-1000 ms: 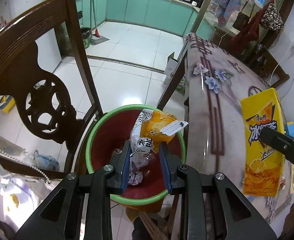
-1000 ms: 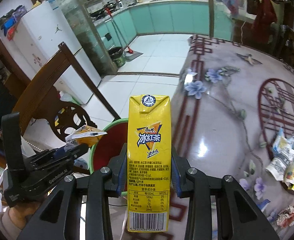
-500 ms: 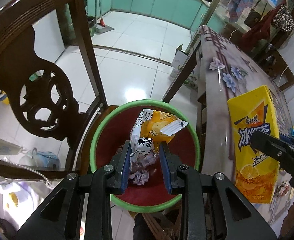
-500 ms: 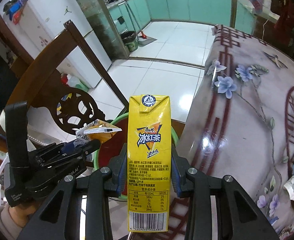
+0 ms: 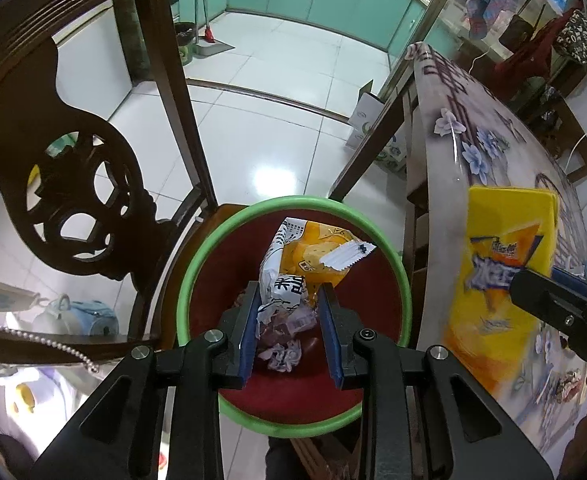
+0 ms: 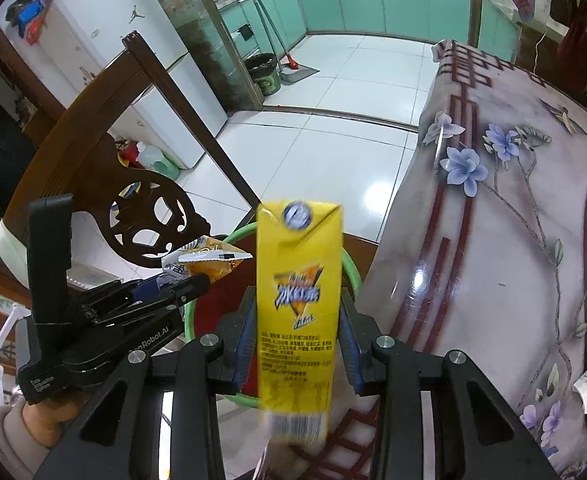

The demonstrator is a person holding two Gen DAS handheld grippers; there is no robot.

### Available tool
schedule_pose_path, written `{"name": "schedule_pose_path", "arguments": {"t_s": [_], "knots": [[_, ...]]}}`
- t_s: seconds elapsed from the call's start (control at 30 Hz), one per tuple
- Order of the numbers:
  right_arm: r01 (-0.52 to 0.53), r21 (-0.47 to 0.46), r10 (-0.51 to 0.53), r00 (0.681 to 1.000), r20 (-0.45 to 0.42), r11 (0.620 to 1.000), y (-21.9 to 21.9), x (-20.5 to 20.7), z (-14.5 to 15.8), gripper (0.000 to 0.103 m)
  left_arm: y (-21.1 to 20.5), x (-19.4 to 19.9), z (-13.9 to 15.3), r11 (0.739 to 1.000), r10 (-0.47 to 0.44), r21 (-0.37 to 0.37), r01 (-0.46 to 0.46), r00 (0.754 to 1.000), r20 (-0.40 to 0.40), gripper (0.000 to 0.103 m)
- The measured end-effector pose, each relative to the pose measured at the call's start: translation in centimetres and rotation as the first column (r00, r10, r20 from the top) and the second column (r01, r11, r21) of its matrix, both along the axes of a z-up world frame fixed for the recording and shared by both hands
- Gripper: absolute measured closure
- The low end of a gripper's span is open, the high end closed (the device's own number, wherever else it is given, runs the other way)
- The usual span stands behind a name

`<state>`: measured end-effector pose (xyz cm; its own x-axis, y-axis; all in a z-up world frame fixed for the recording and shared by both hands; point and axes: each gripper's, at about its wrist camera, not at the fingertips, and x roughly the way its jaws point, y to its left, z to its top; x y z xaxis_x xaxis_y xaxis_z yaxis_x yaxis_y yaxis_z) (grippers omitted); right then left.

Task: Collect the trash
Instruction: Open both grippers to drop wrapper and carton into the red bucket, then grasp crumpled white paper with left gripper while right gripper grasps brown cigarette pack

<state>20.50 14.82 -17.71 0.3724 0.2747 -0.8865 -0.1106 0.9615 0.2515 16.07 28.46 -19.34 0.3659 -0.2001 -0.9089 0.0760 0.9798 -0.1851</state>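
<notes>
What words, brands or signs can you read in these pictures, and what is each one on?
"冰红茶": big blue characters on the yellow drink carton; its small print and barcode digits are too blurred to read.
"Robot.AI": white lettering on the left tool, first letters hidden.
"Data Acquisition System", roughly: tiny label on the same tool's body.
Jumping-figure logo, no words: on the white fridge.
Black characters on the snack wrapper: crumpled, unreadable.

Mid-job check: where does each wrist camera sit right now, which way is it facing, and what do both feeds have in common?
Left wrist: on the left claw, facing steeply down into the green-rimmed bin; its fingers clamp a crumpled snack wrapper; the right claw's finger shows at the right edge.
Right wrist: on the right claw, tilted down over the bin's table side, gripping the yellow drink carton; the left claw and a sleeve show at lower left.
Shared: bin, carton, wrapper, carved chair, flowered table.
</notes>
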Motion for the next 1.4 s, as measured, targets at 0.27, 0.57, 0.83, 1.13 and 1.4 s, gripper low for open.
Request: {"name": "schedule_pose_path", "arguments": {"t_s": [0.27, 0.57, 0.83, 1.13, 1.4], "knots": [[-0.006, -0.012, 0.006, 0.999, 0.048, 1.0, 0.1, -0.7, 1.3, 0.066, 0.3, -0.5, 1.0, 1.0, 0.022, -0.002, -0.022, 1.0, 0.022, 0.037], [0.045, 0.004, -0.045, 0.994, 0.097, 0.999, -2.1, -3.6, 3.6, 0.058, -0.5, -2.8, 3.1, 1.0, 0.013, 0.018, -0.014, 0.997, 0.079, 0.036], [0.081, 0.021, -0.083, 0.992, 0.095, 0.996, -5.8, -7.3, 4.1, 0.058, -2.2, -5.5, 4.9, 0.999, 0.014, 0.033, -0.018, 0.993, 0.116, 0.036], [0.114, 0.012, -0.114, 0.988, 0.1, 0.993, -12.4, -12.4, 4.3, 0.058, -8.5, -8.4, 6.0, 0.998, -0.046, 0.049, 0.04, 0.99, 0.135, 0.036], [0.274, -0.054, -0.271, 0.961, 0.05, 0.96, -25.7, -18.5, 3.7, 0.058, -17.1, -11.1, 5.7, 0.989, -0.143, 0.059, 0.137, 0.984, 0.109, 0.035]]}}
